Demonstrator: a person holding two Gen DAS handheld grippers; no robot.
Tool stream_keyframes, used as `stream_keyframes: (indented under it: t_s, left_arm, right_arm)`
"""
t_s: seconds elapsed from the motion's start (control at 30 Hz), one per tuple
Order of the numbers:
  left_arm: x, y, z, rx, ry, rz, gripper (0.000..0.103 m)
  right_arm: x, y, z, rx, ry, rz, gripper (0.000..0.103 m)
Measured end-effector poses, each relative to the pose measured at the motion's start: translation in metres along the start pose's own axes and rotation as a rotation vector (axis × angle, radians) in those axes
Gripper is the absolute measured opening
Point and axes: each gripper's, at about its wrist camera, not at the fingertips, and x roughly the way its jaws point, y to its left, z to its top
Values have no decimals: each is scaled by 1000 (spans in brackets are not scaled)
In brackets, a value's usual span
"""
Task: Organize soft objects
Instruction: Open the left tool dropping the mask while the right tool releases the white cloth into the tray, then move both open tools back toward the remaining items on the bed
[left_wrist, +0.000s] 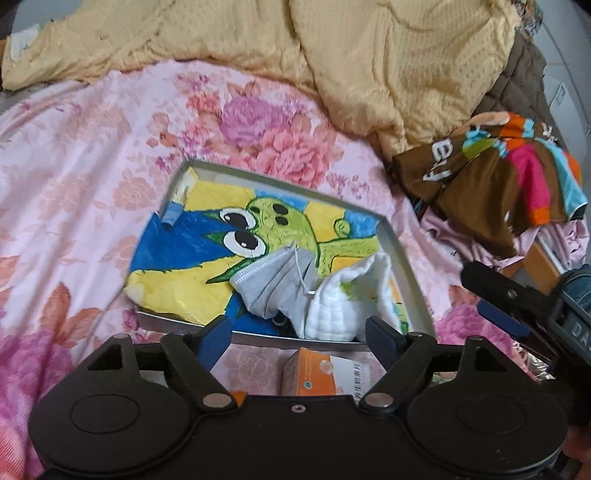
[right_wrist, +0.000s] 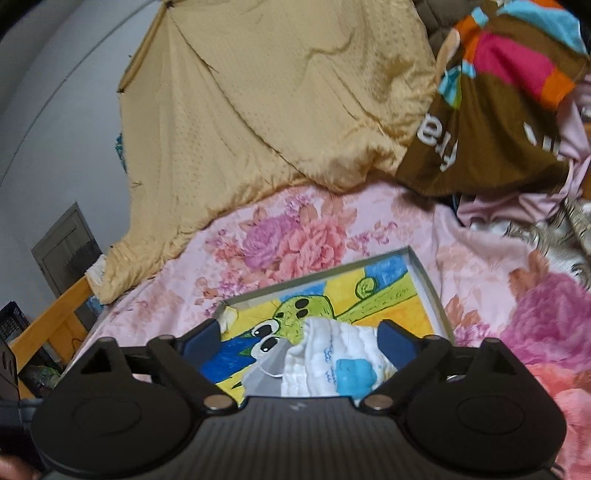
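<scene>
A shallow grey tray (left_wrist: 410, 258) lined with a green cartoon drawing lies on the pink floral bedsheet. In it lie a grey face mask (left_wrist: 273, 284) and a white quilted cloth (left_wrist: 351, 299), touching each other at the near right. My left gripper (left_wrist: 299, 332) is open and empty, just above the tray's near rim. My right gripper (right_wrist: 299, 339) is open and empty above the white cloth (right_wrist: 325, 358) and the mask (right_wrist: 266, 373); the tray's rim (right_wrist: 428, 284) shows beyond. The right gripper also shows at the right edge of the left wrist view (left_wrist: 495, 299).
A tan quilt (left_wrist: 369, 59) is heaped at the back. A brown garment with bright stripes (left_wrist: 509, 173) lies on a clothes pile at the right. An orange and white small box (left_wrist: 325, 373) sits under my left gripper. A wooden bed frame (right_wrist: 48, 317) edges the left.
</scene>
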Motion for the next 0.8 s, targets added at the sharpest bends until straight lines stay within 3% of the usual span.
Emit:
stream_keyframes:
  t_s: [0.13,0.33,0.5,0.8]
  left_arm:
    - [-29,-7,-6,38,-38,-10,85]
    - [-74,-17,-20,80,-94,-38,89]
    - [-109,-22,-37,94,-143,-47,96]
    - [-150,-23,-76,138,-192,-66,99]
  right_arm:
    - [-30,11,-1,-37,-33,-8,102]
    - [-72,29,-14,-86,-87,-23,103]
    - [-105,36,-35,-118,-120,-20,103]
    - [-155,42,-74,-105,-159,-22,103]
